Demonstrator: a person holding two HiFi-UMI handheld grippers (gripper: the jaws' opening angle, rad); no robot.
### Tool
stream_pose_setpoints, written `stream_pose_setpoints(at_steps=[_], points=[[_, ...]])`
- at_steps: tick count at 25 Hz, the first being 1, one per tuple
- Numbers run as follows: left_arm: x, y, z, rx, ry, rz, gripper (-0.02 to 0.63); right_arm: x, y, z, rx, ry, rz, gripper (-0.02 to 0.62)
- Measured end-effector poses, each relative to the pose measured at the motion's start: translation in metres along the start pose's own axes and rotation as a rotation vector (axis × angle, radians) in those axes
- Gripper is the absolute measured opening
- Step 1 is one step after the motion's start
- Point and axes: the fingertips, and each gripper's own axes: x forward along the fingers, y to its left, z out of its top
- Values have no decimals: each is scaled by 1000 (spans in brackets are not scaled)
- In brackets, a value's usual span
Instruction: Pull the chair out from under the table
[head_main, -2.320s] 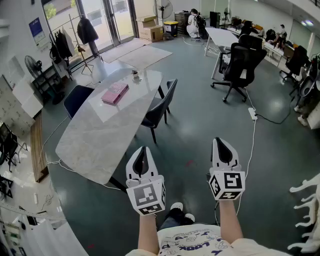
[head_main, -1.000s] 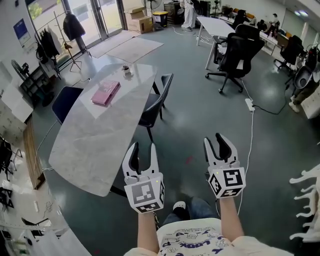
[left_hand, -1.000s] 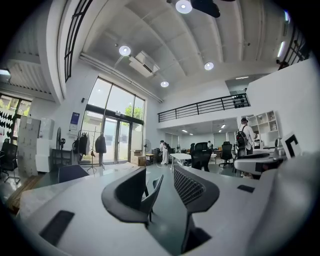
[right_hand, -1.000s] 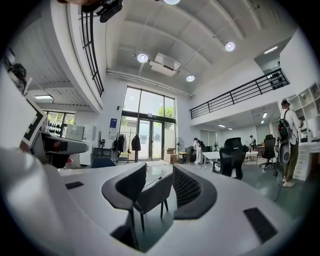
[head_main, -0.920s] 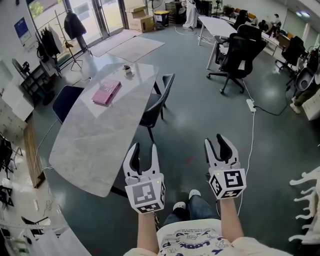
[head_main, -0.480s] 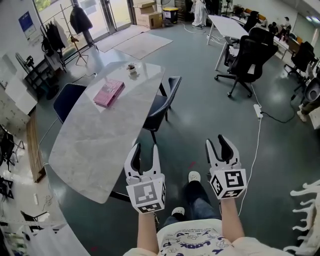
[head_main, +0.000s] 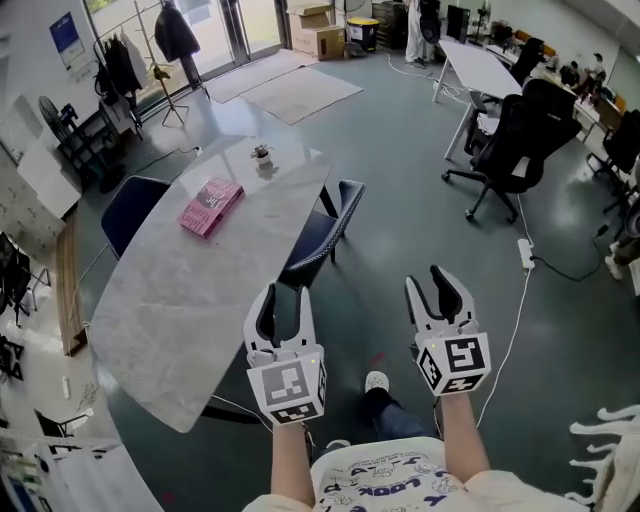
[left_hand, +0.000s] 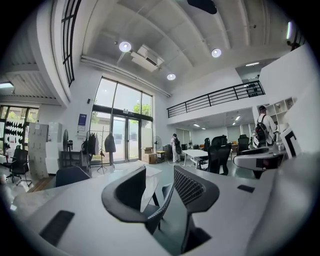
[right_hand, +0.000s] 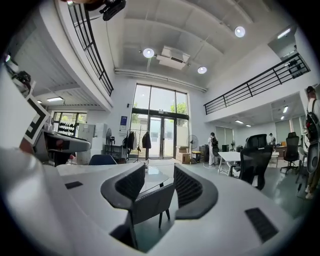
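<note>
The dark blue chair (head_main: 322, 238) stands tucked against the right side of the marble table (head_main: 170, 320), its back facing me. Both grippers are held level in front of me, short of the chair and touching nothing. My left gripper (head_main: 285, 300) is open and empty; in the left gripper view the chair (left_hand: 163, 201) shows far off between its jaws. My right gripper (head_main: 431, 287) is open too, its jaws have just been opening, and nothing is between them. The right gripper view frames the chair (right_hand: 150, 200) beyond its jaws.
A pink book (head_main: 210, 207) and a small cup (head_main: 262, 153) lie on the table. A second blue chair (head_main: 132, 205) sits on its far side. Black office chairs (head_main: 518, 132), a white desk (head_main: 480, 68) and a floor cable with power strip (head_main: 525, 255) are to the right.
Both grippers' jaws, together in the oldest frame, now stand apart. I have walked toward the table, so chair and table sit closer and lower in the head view.
</note>
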Motion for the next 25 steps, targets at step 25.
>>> stream_pose_setpoints(at_steps=[25], points=[[175,-42,-42,53,156,64,193,166,-111,-40,-11,94,138,199]])
